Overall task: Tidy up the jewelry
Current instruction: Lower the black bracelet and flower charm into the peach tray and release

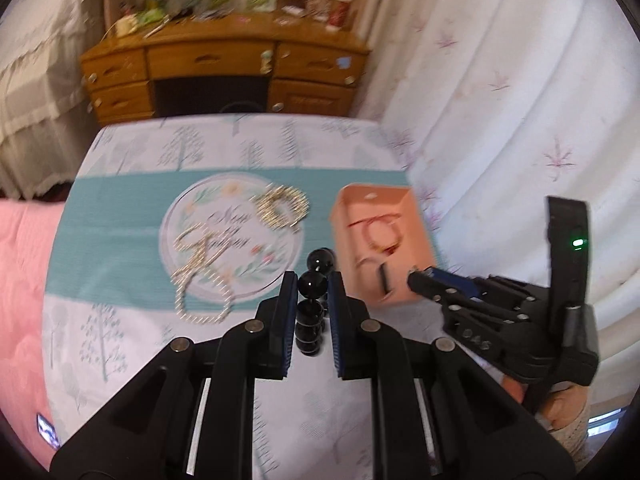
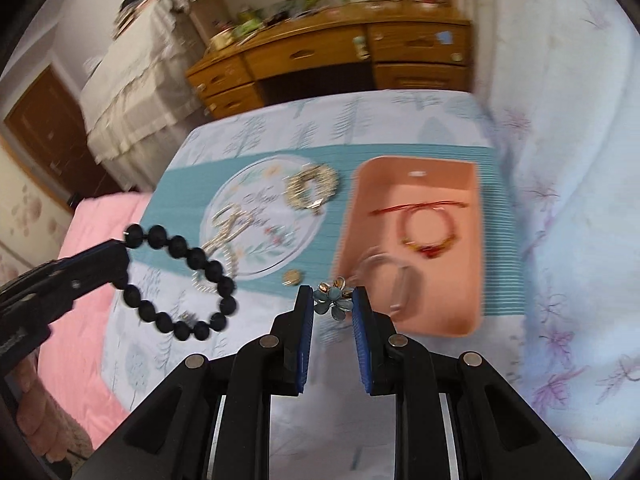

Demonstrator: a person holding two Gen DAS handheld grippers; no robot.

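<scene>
Nearest, low centre of the left wrist view: our left gripper (image 1: 313, 300), jaws clamped on the black bead bracelet (image 1: 313, 284), which hangs clear of the cloth in the right wrist view.

Low centre of the right wrist view: our right gripper (image 2: 331, 304), jaws closed onto a small blue flower ornament (image 2: 330, 300) — held beside the near left corner of the tray.

Right of centre: a peach tray (image 2: 472, 248) already holding a red cord bracelet (image 2: 424, 232) and a clear bangle (image 2: 390, 280).

Left of the tray, still loose on the tablecloth (image 2: 280, 420): one small gold piece (image 2: 291, 277), a pale gold chain (image 2: 226, 232) lying in a tangle, and a coiled gold chain (image 2: 312, 190) further back.

Our estimate — roughly midway: two pieces stowed, two in hand, three left to collect.

Surface: the table wears a white tree-print cloth with a teal band and a round floral emblem.

Beyond: pink bedding at the left edge, a floral curtain (image 1: 500, 80) on the right, a cluttered wooden desk (image 1: 224, 60) with drawers at upper centre, and a brown door at far left of the right wrist view.
</scene>
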